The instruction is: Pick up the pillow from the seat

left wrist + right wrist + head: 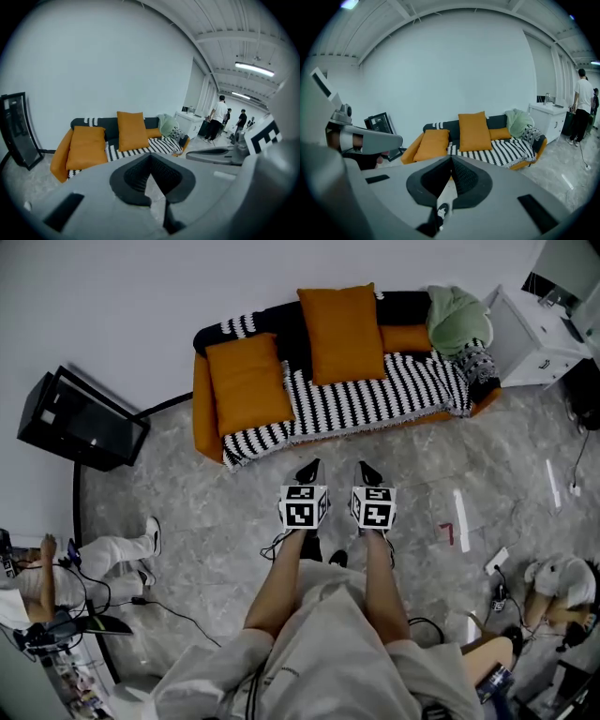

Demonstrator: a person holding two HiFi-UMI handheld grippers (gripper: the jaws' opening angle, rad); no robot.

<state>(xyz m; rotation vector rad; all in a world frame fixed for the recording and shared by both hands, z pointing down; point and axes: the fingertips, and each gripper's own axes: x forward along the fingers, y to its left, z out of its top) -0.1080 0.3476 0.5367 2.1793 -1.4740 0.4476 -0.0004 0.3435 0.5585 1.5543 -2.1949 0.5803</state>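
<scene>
An orange sofa (208,399) with a black-and-white striped throw (375,395) stands against the far wall. One orange pillow (342,332) leans upright on the backrest, a second (247,381) lies at the seat's left end, and a smaller third (405,337) sits further right. Both grippers are held side by side over the floor, short of the sofa and pointing at it. The left gripper (307,470) and the right gripper (370,472) are shut and hold nothing. The left gripper view shows the pillows (131,130) beyond its gripper (150,157). The right gripper view shows them (474,131) beyond its gripper (451,159).
A green blanket (457,317) is heaped at the sofa's right end. A white cabinet (534,338) stands to its right and a black screen (80,418) leans at the left wall. People sit on the floor at left (56,577) and right (553,587), with cables around them.
</scene>
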